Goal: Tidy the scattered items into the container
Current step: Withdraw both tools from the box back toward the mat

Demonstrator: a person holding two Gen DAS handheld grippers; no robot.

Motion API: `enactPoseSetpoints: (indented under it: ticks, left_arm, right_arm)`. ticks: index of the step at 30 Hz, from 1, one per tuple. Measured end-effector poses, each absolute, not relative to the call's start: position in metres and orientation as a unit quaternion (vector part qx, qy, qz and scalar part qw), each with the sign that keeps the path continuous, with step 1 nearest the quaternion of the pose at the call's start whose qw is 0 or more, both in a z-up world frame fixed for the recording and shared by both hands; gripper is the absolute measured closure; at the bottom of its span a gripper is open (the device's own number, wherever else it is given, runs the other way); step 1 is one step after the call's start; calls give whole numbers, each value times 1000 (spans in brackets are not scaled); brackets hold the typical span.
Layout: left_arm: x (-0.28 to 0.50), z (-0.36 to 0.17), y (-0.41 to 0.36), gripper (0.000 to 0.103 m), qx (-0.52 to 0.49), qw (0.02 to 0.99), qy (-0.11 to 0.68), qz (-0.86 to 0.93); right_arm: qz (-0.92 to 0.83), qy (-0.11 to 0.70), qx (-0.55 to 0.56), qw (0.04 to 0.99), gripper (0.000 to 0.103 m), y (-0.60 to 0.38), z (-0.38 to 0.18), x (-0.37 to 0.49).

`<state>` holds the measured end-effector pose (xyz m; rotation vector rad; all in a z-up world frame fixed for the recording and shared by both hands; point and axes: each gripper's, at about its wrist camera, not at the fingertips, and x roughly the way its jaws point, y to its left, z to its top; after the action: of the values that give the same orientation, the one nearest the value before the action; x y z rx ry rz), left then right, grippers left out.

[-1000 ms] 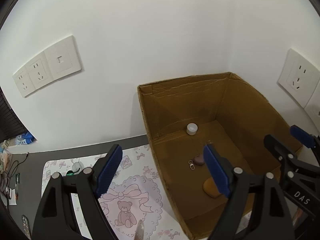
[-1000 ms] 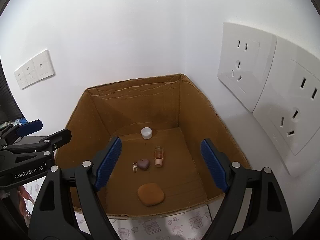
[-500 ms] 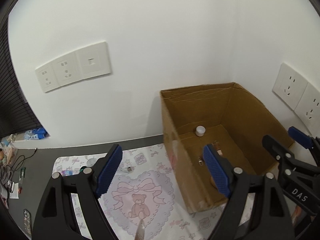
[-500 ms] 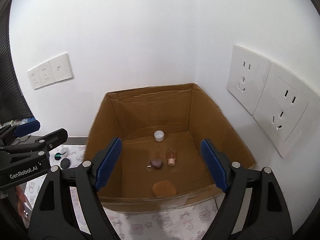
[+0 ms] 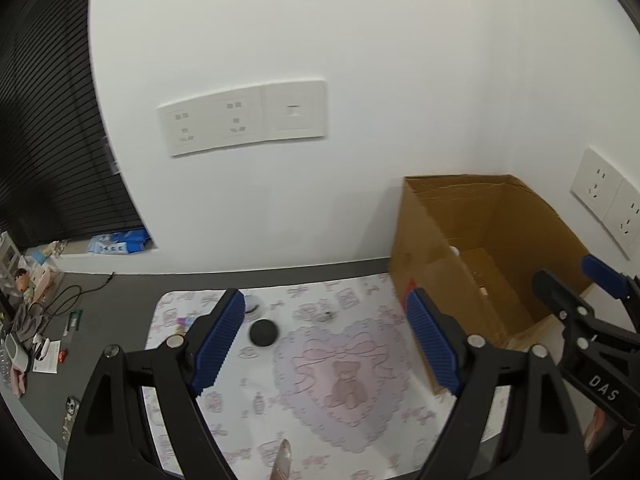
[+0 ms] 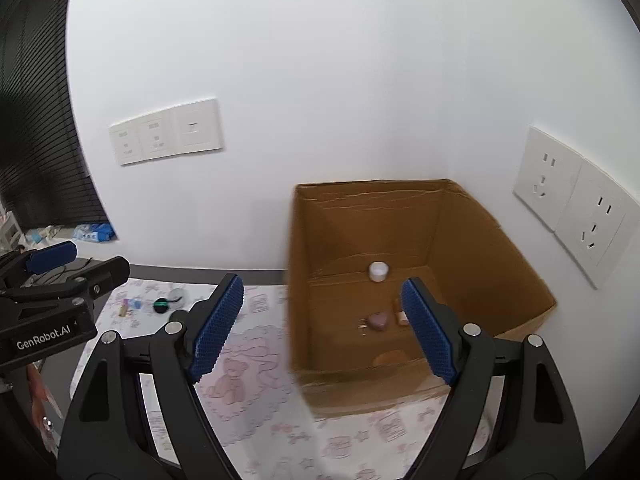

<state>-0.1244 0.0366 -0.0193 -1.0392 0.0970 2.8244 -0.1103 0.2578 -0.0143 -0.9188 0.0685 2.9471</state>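
Note:
The open cardboard box stands in the wall corner at the right; inside lie a white jar, a mauve heart keychain, a small bottle and a tan pad. On the patterned mat a black round disc lies at the far left, with a green-and-black round item and small colourful bits beside it. My left gripper hangs open above the mat, empty. My right gripper is open and empty in front of the box.
A grey desk extends left of the mat with cables, cards and clutter. White socket plates sit on the back wall, more sockets on the right wall. Dark blinds fill the left.
Both grippers have pulled back and swung left, away from the box. The box now sits at the right of both views and the mat with its loose items has come into sight.

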Motion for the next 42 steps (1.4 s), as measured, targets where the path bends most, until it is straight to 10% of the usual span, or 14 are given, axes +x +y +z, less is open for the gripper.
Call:
enactPoseSetpoints:
  ticks: [42]
  left_arm:
    - [-128, -75, -159, 21, -362, -21, -6, 932]
  right_arm:
    - [944, -28, -324, -53, 19, 74, -56, -135]
